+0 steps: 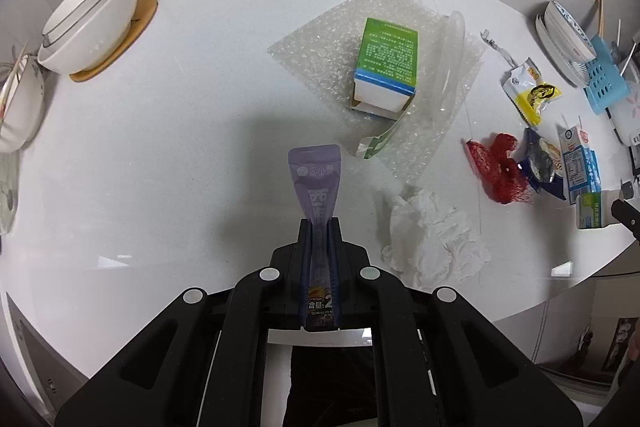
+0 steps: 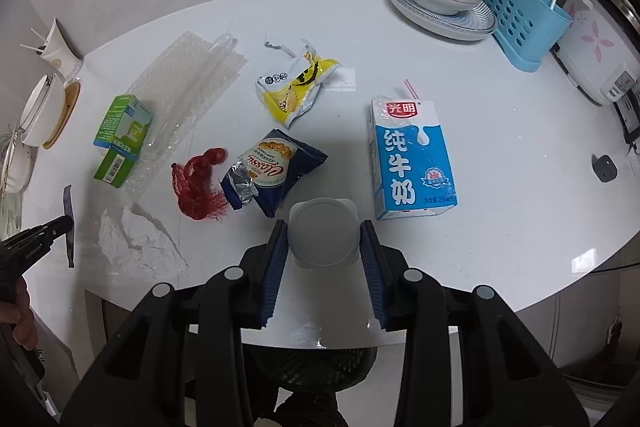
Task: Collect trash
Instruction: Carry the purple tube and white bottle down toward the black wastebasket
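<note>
White tabletop (image 2: 500, 131) carries scattered litter around the milk carton (image 2: 412, 157); left gripper (image 1: 319, 227) pinches a purple sachet (image 1: 316, 179), right gripper (image 2: 324, 239) clamps a small white pot (image 2: 322, 231), both lifted clear for binning.

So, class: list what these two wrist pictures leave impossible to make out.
- Left wrist view: the lower print on the purple sachet, pinched inside the left gripper.
- Right wrist view: the label of the round white plastic container, seen end-on.
- Both views: any trash bin, outside the frames.
</note>
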Motion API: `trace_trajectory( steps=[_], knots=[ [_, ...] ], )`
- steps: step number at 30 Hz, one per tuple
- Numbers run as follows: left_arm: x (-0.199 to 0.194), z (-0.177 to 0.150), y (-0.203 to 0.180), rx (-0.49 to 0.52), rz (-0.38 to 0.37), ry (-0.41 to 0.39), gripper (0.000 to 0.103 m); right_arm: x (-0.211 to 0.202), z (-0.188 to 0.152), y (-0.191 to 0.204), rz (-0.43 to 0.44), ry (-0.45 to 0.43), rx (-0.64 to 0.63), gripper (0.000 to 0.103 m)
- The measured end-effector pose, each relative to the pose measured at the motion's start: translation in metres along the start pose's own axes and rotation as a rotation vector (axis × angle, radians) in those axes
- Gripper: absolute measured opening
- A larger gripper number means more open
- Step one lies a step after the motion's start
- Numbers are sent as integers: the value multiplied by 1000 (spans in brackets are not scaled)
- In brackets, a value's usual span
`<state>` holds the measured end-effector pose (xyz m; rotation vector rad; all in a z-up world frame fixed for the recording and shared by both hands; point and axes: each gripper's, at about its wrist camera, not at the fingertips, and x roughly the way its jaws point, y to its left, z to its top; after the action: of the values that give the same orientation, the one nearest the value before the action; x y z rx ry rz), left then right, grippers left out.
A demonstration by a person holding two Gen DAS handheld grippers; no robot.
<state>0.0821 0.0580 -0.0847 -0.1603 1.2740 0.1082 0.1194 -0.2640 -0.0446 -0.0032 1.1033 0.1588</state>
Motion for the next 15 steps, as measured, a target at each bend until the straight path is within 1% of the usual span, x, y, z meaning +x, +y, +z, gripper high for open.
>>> trace_trajectory(
  steps=[3, 10, 15],
  knots=[
    [-10, -3, -3, 0, -15, -16, 7, -9, -7, -4, 10, -19, 7, 35],
    [-27, -16, -21, 20, -9, -57, 7, -27, -25, -11, 29, -58, 8, 35],
    [-36, -30, -27, 6, -19, -76, 7, -39, -39, -18, 38, -88, 8, 35]
  ],
)
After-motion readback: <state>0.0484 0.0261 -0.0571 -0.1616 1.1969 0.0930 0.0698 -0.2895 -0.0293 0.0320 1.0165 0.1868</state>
